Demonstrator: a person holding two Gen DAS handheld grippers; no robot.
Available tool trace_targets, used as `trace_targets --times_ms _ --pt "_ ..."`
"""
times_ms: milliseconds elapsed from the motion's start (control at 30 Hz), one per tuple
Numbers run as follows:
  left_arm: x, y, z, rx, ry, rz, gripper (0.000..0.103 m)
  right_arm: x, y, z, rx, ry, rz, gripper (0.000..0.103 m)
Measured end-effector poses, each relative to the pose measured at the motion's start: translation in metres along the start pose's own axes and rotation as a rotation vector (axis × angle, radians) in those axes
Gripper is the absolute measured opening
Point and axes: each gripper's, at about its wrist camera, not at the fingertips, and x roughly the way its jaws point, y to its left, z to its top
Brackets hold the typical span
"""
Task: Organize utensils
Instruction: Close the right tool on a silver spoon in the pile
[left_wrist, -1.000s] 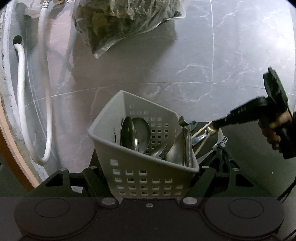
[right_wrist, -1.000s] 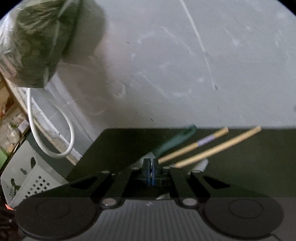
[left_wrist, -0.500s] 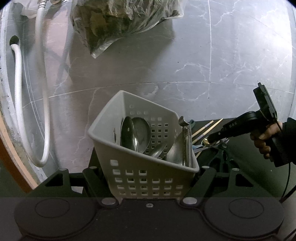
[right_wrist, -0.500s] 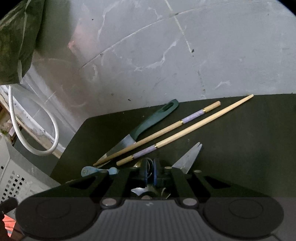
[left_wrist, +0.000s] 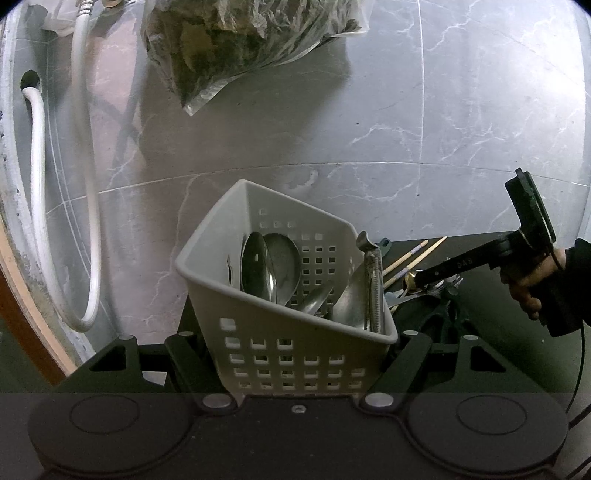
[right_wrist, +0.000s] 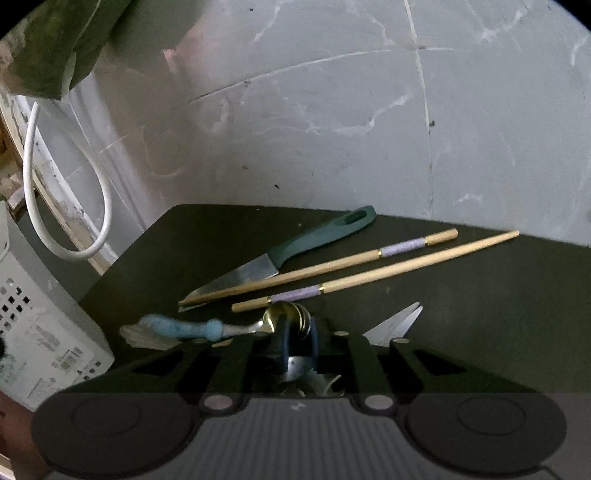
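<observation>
At the far left of the left wrist view we see a white hose (left_wrist: 40, 206) looping down a pale wall edge, and a clear bag of dark leaves (left_wrist: 236, 40) at the upper middle; neither belongs to the job. In the lower centre, our left gripper (left_wrist: 299, 347) has its fingers pressed against the sides of the white perforated basket (left_wrist: 288, 343), pinching it so that its open mouth tilts toward the loose utensils. Spoons (left_wrist: 271, 269) and metal tongs (left_wrist: 371, 291) already lean inside.

At the right edge, our right gripper (left_wrist: 424, 277) reaches down to the dark mat (left_wrist: 491, 317). In the right wrist view, its fingers (right_wrist: 282, 339) close on the bowl of a gold spoon (right_wrist: 284, 315), whose blue handle runs toward the lower left. We judge this is the pick-up for the next item bound for the basket. Above it, mid-frame, lie a green-handled knife (right_wrist: 295, 251) and two chopsticks (right_wrist: 369, 271), with a scissor blade (right_wrist: 397, 323) at the lower right.

The mat lies on grey marble-veined tiles (left_wrist: 461, 110).
</observation>
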Motion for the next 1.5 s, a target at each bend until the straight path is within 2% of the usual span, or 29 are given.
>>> trace_targets --times_ms 233,300,367,467,600,633,667,867,967,1033,1133,1200,1233,1333,1500 --pt "0.000 0.000 0.000 -0.003 0.000 0.001 0.077 -0.004 -0.017 0.003 0.034 -0.009 -0.016 0.013" --pt "0.000 0.000 0.000 -0.001 0.001 0.001 0.077 -0.001 -0.019 0.006 0.018 -0.002 -0.016 0.019" --pt "0.000 0.000 0.000 0.001 0.003 0.001 0.077 0.001 -0.018 0.009 -0.019 0.001 0.003 0.031" --pt "0.000 0.000 0.001 -0.001 0.004 0.001 0.077 0.005 -0.013 0.015 -0.106 0.032 0.046 0.038" --pt "0.000 0.000 0.001 -0.005 0.007 0.008 0.077 0.009 -0.007 0.022 -0.240 0.085 0.077 0.036" --pt "0.000 0.000 0.001 -0.006 0.006 0.011 0.077 0.009 -0.006 0.023 -0.273 0.096 0.074 0.026" --pt "0.000 -0.001 0.001 -0.007 0.006 0.014 0.077 0.009 -0.006 0.024 -0.300 0.103 0.079 0.022" --pt "-0.001 -0.002 0.000 -0.020 0.004 0.039 0.077 0.009 -0.003 0.029 -0.398 0.138 0.107 0.019" --pt "-0.001 -0.001 0.001 -0.024 0.006 0.046 0.077 0.012 -0.007 0.035 -0.387 0.139 0.091 0.019" --pt "-0.001 -0.001 0.001 -0.026 0.006 0.051 0.077 0.015 -0.016 0.039 -0.320 0.154 0.111 0.020" --pt "-0.001 -0.001 0.000 -0.032 0.007 0.061 0.077 0.014 -0.023 0.037 -0.278 0.149 0.128 0.024" --pt "-0.002 -0.002 0.000 -0.035 0.007 0.068 0.077 0.014 -0.021 0.035 -0.289 0.143 0.131 0.031" --pt "-0.002 -0.001 0.000 -0.036 0.008 0.070 0.077 0.014 -0.018 0.035 -0.309 0.144 0.132 0.035" --pt "-0.001 -0.001 0.001 -0.038 0.011 0.074 0.077 0.018 -0.008 0.037 -0.417 0.159 0.133 0.035" --pt "-0.003 0.001 0.000 -0.041 0.010 0.078 0.077 0.024 0.008 0.048 -0.625 0.239 0.164 0.035"
